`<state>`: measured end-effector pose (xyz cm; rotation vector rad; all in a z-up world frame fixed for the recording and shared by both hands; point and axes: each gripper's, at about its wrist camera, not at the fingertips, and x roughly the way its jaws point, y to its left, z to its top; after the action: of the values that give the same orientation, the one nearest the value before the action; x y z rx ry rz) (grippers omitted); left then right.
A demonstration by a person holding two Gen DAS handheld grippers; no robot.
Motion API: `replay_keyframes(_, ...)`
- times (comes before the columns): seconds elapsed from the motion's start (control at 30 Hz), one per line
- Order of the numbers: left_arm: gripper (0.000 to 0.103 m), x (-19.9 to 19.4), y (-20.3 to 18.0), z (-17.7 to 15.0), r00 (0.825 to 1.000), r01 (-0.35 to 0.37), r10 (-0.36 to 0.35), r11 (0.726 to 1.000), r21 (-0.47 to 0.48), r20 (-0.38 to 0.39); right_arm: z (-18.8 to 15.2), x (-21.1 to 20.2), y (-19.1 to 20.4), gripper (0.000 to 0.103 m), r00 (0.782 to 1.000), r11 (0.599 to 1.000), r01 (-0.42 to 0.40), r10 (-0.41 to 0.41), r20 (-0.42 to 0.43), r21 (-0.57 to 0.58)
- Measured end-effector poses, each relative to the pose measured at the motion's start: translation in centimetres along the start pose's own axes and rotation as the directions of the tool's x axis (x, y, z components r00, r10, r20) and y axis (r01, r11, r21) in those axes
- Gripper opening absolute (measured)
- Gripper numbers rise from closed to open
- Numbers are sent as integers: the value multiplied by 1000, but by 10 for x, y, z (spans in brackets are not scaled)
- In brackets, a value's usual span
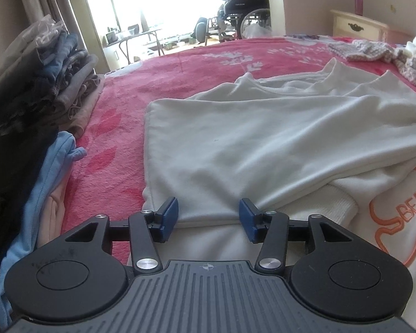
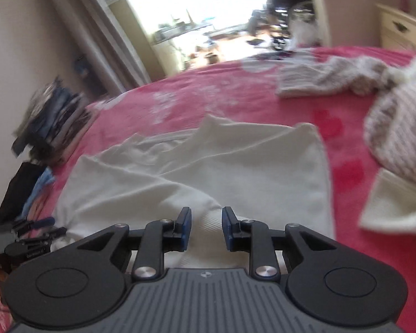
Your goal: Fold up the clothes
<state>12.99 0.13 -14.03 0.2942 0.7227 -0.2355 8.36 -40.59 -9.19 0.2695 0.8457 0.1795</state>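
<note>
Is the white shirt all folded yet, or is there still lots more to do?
Not yet. Done: a stack of folded clothes sits at the bed's edge. In hand: the white shirt has its sides folded in, and the left gripper and right gripper are both open over its near end, gripping nothing. Left: finishing this shirt, then the checked clothes lying loose on the pink blanket.

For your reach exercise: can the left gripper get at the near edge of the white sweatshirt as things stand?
Probably yes: the left gripper is open, the white sweatshirt edge lies between its pads, and nothing covers it.
</note>
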Motion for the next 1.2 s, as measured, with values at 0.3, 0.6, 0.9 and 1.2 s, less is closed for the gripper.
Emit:
replay_keyframes(0.3,54,-3,0,-7,1000,-9,9,999,34,1,7,4,-1,24,994,993,103,-101,33,-61)
replay_keyframes(0.6,55,-2,-1,-11,1000,-19,18,1000,24,25,12,84,30,20,990,964,132,-140,-20,-232)
replay_keyframes(0.9,55,-4,9,-17,999,36,-35,999,-15,38,32,73,85,23,994,952,-83,99,39,-294)
replay_keyframes(1.2,55,-28,33,-14,996,73,-69,996,-60,56,46,90,71,23,997,989,4,7,77,-151)
